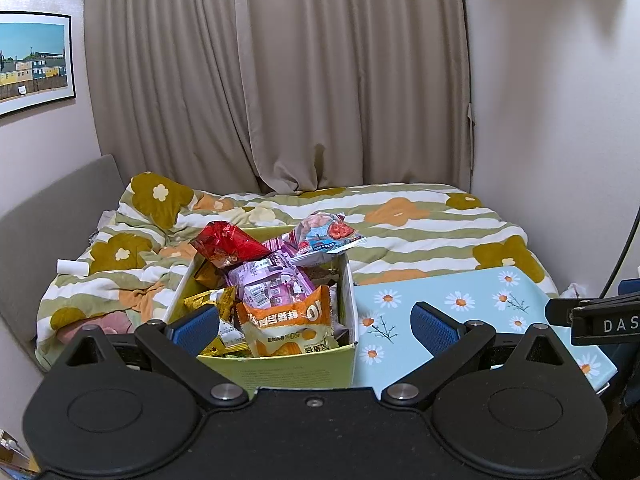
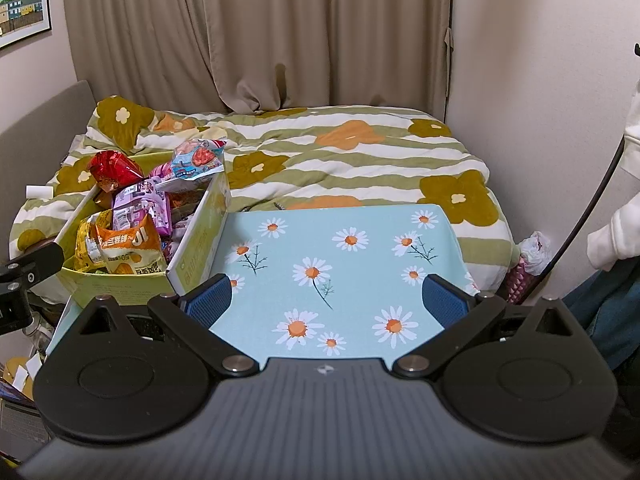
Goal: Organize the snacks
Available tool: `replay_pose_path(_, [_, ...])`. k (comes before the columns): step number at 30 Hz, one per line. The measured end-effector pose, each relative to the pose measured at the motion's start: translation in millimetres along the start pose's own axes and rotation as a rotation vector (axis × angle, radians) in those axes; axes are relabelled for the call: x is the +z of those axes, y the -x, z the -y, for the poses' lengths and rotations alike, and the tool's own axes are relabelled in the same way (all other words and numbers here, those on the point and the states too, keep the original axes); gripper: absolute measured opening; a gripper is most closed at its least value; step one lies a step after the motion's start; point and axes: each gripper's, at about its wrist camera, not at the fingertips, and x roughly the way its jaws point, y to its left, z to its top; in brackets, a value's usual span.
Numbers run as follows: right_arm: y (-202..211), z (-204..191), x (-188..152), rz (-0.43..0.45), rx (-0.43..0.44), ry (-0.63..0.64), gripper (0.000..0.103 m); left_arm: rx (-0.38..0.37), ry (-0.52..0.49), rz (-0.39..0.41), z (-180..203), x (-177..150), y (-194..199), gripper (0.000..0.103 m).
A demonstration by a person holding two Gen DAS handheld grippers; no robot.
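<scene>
A yellow-green cardboard box (image 1: pixel 280 372) heaped with snack packets sits on the left end of a small table with a light-blue daisy-print cloth (image 2: pixel 344 264), hard against a bed with a striped floral duvet (image 1: pixel 420 220). The left gripper (image 1: pixel 316 324) hangs in front of the box's near wall with its blue-padded jaws spread wide and nothing between them; its left pad overlaps the box's near-left corner in the left wrist view, though whether it touches cannot be told. The right gripper (image 2: pixel 326 300) hovers over the bare daisy cloth at about 3 o'clock from the box, its jaws equally wide apart and empty. At the front of the heap, an orange-and-white snack bag (image 1: pixel 286 328) stands upright, with a purple packet (image 1: pixel 272 280) lying behind it and yellow packets (image 1: pixel 212 300) at 9 o'clock from it. A shiny red foil bag (image 1: pixel 228 242) pokes up at the box's far-left corner, and a pale blue packet with a red picture (image 1: pixel 324 236) rests across the far rim, at 12 o'clock from the orange bag. Beige curtains (image 1: pixel 280 80) hang behind the bed, and a framed picture of coloured houses (image 1: pixel 34 60) is on the left wall. A small white tube-shaped thing (image 1: pixel 72 268) lies on the duvet at 9 o'clock from the box.
</scene>
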Motion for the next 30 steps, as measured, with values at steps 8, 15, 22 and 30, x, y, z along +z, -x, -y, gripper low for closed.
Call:
replay_pose_path(8, [-1.1,-4.2,0.5,0.001,0.001,-0.001,0.103,0.001,0.001,0.001,-0.8,0.1,0.3,0.103])
replay_pose_path(15, [-1.0,-3.6,0.7,0.0,0.001,-0.001,0.103,0.002,0.001,-0.001,-1.8,0.2,0.9,0.103])
replay_pose_path(22, [-2.1,-6.8,1.5,-0.002,0.0,-0.001,0.103,0.005,0.003,-0.005,-3.2,0.6,3.3,0.103])
replay_pose_path(30, [-2.2,-7.1,1.7,-0.002,-0.001,-0.002,0.103,0.008,0.03,0.001,-4.7,1.2,4.3,0.103])
